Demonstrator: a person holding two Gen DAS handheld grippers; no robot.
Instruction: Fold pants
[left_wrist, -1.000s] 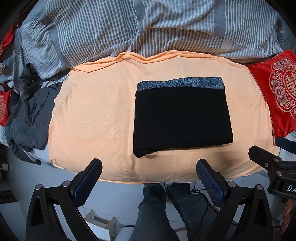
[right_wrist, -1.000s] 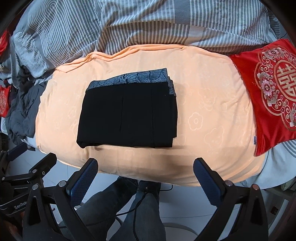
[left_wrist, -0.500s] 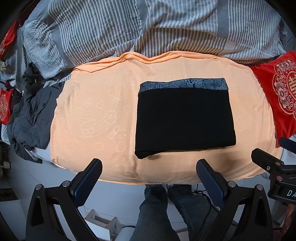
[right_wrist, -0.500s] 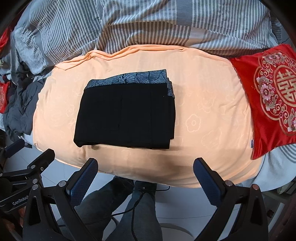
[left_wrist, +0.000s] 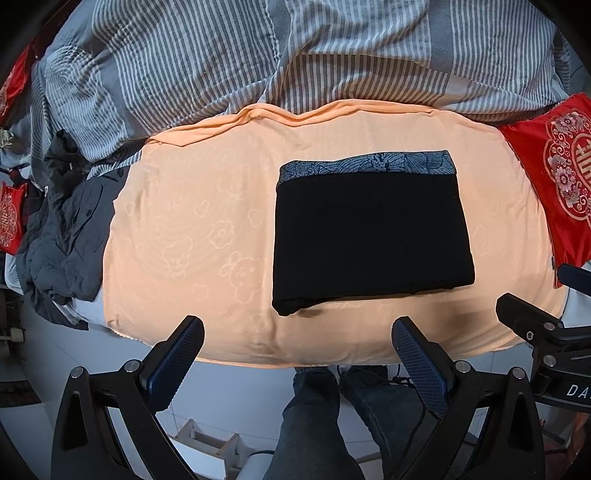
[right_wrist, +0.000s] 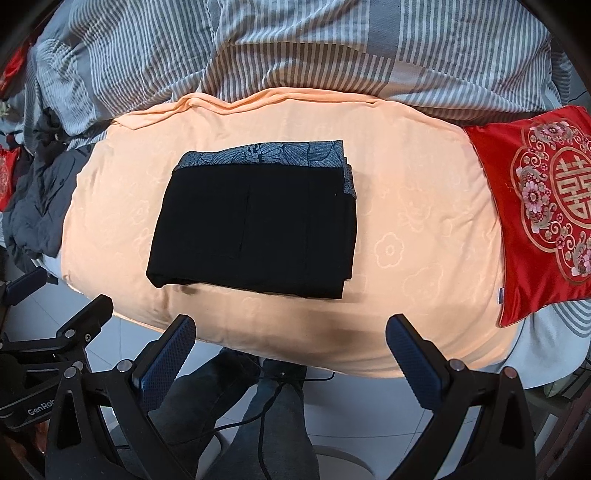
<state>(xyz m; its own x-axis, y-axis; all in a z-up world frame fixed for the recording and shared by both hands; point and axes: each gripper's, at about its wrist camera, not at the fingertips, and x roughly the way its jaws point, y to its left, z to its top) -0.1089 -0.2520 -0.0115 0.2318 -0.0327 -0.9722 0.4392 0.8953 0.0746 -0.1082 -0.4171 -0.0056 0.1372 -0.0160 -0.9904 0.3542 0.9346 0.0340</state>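
Two spread tools (left_wrist: 297, 341) (right_wrist: 291, 341) face folded pants (left_wrist: 371, 236) beside red cushion (right_wrist: 546, 206).

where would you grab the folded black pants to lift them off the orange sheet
Probably the near left corner of the folded black pants: it bulges off the orange sheet, giving an edge to pinch. Come low from the near side with the open left hand-held gripper.

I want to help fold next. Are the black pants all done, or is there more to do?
They look done: the black pants lie as a neat rectangle on the orange blanket, patterned waistband along the far edge. Nothing is in hand: the left gripper and right gripper are both open, clear of the cloth. Probably nothing is left, except perhaps putting them away.
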